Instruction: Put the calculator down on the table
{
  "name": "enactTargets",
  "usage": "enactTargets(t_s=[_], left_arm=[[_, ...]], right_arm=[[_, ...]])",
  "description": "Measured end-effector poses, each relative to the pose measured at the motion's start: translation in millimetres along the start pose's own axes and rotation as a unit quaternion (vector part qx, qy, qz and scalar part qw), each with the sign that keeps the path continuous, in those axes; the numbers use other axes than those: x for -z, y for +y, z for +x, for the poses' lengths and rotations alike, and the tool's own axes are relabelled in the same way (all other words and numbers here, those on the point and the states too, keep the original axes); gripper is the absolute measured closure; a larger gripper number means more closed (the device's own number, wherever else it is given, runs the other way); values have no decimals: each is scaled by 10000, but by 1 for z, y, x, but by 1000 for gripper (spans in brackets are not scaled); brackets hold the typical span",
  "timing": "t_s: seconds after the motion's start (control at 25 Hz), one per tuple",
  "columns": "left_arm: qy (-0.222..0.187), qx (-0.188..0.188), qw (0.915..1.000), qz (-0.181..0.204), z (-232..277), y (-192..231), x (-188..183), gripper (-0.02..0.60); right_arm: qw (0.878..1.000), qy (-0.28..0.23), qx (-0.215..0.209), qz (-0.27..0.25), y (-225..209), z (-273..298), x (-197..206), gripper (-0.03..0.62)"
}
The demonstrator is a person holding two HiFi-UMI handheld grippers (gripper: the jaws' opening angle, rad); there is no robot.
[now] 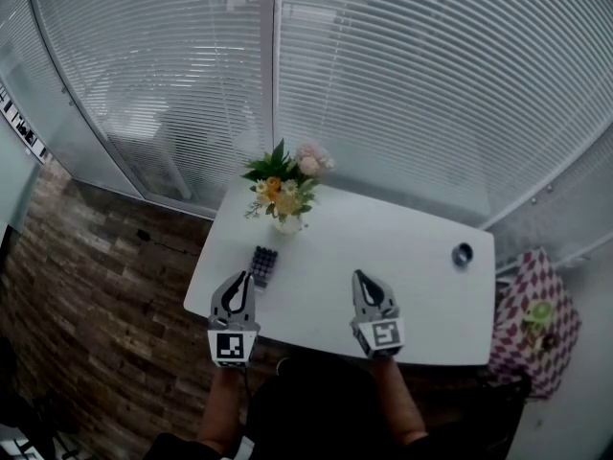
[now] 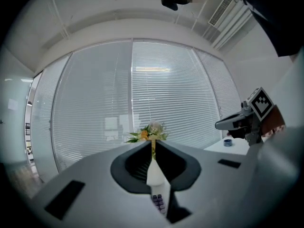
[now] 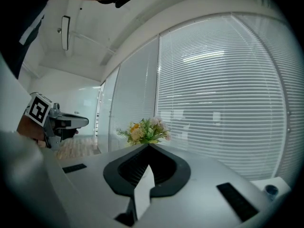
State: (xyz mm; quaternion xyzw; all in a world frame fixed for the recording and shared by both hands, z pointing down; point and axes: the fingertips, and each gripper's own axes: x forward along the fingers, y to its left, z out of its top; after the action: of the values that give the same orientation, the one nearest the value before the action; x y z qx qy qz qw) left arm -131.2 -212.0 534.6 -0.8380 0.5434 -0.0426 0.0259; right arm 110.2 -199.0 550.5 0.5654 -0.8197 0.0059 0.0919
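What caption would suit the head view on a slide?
The calculator lies on a white table near the flower vase; left gripper and right gripper hover shut.

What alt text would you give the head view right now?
A dark calculator lies flat on a white table, just beyond the left gripper, whose jaws are closed and empty. The right gripper, also closed, is alongside; a vase of flowers stands at the far edge.
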Motion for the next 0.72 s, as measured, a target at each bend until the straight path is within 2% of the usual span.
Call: enactTargets(t_s=[0.12, 0.52, 0.72], left_arm=[[-87, -3, 9999, -118, -5, 1, -3, 574], [-152, 153, 9997, -81, -13, -1, -5, 575], [-132, 177, 9997, -77, -16, -3, -4, 575]], right_arm=[[10000, -17, 9, -51, -1, -1, 1, 588], [9997, -42, -229, 31, 11, -3, -2, 589], [9997, 27, -205, -123, 11, -4, -3, 589]])
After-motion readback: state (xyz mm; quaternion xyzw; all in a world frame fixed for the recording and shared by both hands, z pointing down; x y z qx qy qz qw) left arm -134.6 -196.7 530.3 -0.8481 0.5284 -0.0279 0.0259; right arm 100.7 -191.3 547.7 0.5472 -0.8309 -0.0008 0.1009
